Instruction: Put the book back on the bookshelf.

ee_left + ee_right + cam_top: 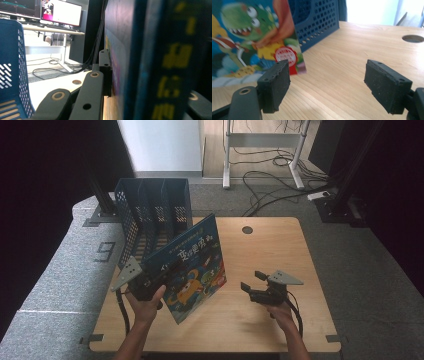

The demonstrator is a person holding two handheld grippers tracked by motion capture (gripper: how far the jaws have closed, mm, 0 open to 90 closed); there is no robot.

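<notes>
A picture book (192, 265) with a blue cover and a green cartoon monster stands tilted on one corner above the wooden table (270, 255). My left gripper (152, 281) is shut on its lower left edge. In the left gripper view the book's spine (150, 62) with yellow letters sits between the jaws, the left pad (106, 72) pressed on the cover. My right gripper (252, 280) rests low over the table to the right of the book, open, with nothing between its pads (275, 85). The book's cover (249, 37) shows to the left in the right gripper view.
A blue mesh file rack (150, 210) with several slots stands at the table's back left, just behind the book; its wall (12, 62) is close on my left gripper's left. A round cable hole (247, 229) lies at the back middle. Cables trail on the floor beyond.
</notes>
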